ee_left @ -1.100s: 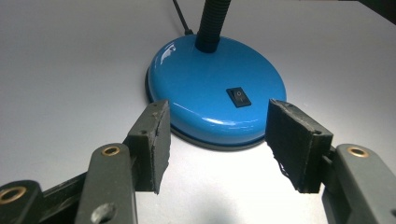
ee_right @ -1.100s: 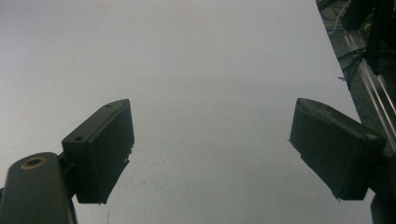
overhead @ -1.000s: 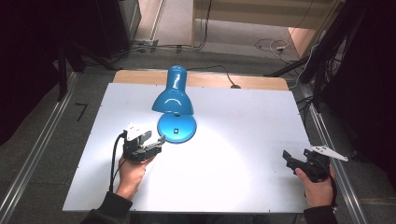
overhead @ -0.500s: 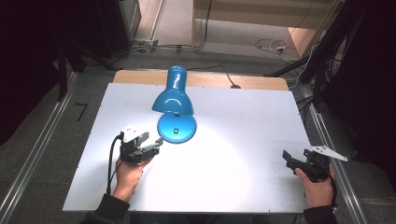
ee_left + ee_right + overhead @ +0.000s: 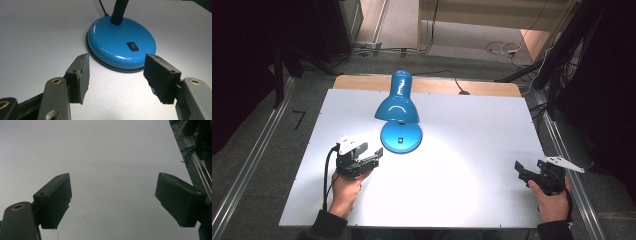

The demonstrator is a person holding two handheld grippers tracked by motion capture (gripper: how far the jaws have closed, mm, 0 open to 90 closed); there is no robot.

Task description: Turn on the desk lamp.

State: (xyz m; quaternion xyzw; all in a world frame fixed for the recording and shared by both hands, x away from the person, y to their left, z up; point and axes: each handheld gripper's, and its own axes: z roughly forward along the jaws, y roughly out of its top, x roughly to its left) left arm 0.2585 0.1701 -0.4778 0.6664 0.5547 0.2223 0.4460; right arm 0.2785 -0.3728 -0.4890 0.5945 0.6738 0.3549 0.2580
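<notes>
On the left, we see the left gripper (image 5: 373,157) low over the white table (image 5: 462,200), its jaws pointing toward the blue lamp (image 5: 399,107), which stands left of centre toward the far side. In the left gripper view the jaws stand wide apart with nothing between them, just short of the near rim of the lamp's round base (image 5: 121,47); we see no contact. The black switch (image 5: 132,46) sits on top of the base, and the black neck (image 5: 119,11) is cut off by the upper edge. From above, the lamp's shade (image 5: 398,102) covers the far part of the base, and the neck is probably hidden beneath it. A cord (image 5: 447,77) runs off the far edge.

At the near right, the right gripper (image 5: 521,170) rests in the person's hand, jaws spread wide over bare table and holding nothing.
</notes>
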